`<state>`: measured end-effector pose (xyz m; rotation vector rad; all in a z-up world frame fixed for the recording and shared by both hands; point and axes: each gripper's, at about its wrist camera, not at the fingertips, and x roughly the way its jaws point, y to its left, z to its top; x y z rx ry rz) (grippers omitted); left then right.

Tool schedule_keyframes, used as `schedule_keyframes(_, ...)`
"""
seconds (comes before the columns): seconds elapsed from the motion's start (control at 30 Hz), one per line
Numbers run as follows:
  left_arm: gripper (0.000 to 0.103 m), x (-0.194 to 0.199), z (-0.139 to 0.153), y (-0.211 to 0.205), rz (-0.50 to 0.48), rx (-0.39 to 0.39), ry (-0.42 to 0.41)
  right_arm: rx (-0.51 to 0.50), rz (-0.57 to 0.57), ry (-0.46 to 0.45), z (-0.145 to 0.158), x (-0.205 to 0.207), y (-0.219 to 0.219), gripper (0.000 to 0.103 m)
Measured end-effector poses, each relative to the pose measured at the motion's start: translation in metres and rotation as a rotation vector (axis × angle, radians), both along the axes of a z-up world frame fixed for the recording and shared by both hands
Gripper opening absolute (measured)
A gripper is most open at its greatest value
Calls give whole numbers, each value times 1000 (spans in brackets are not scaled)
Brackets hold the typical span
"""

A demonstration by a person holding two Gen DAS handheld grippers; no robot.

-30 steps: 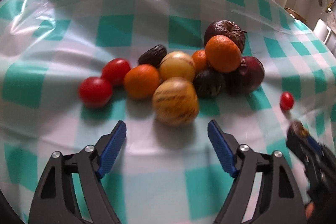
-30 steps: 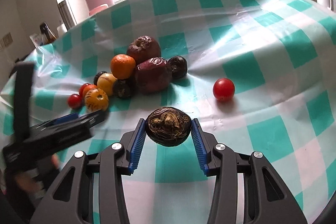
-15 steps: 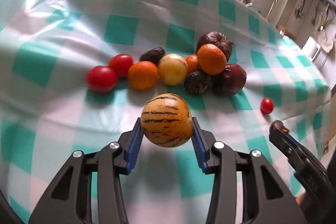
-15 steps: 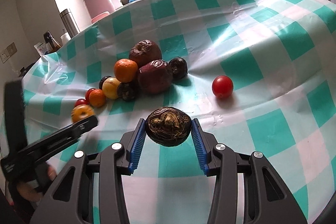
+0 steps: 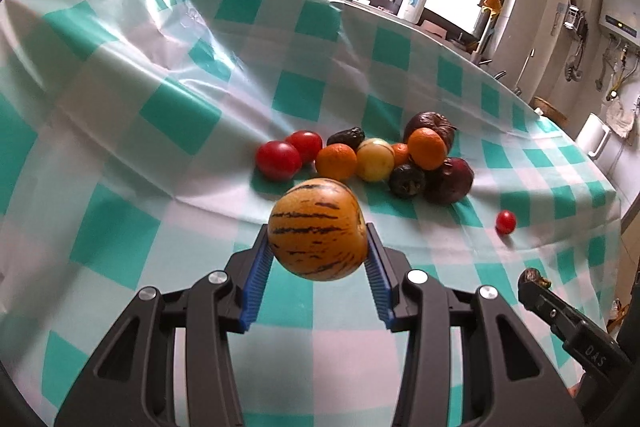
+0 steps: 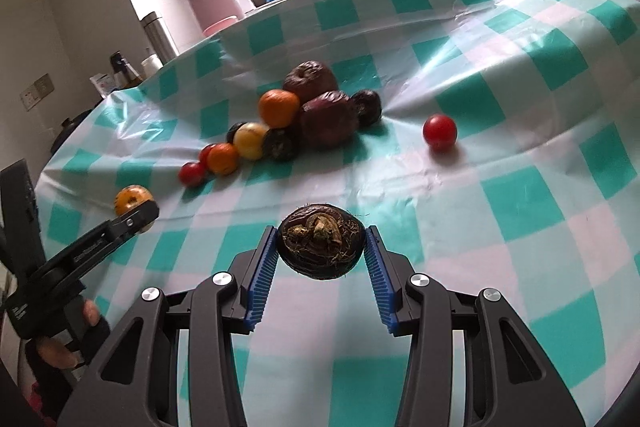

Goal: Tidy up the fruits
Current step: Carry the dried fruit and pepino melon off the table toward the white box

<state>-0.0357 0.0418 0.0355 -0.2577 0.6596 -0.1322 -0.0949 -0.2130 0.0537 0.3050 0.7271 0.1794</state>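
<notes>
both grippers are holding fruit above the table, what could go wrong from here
The striped yellow fruit bulges past the left gripper pads, so it might slip out. Dropped, it could roll into the fruit pile and scatter it. The lone tomato lies loose on the sloping cloth and might roll.

Three tomatoes; three oranges; two grippers.

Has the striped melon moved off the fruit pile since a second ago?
Yes. The striped melon left the fruit pile, coming toward the camera, clamped in the left gripper.
</notes>
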Motion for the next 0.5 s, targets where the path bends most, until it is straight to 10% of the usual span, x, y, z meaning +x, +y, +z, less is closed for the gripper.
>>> schedule_keyframes(0.5, 45, -69, -2, -19, -120, -27, 22, -45, 24, -16, 6, -70, -18, 44)
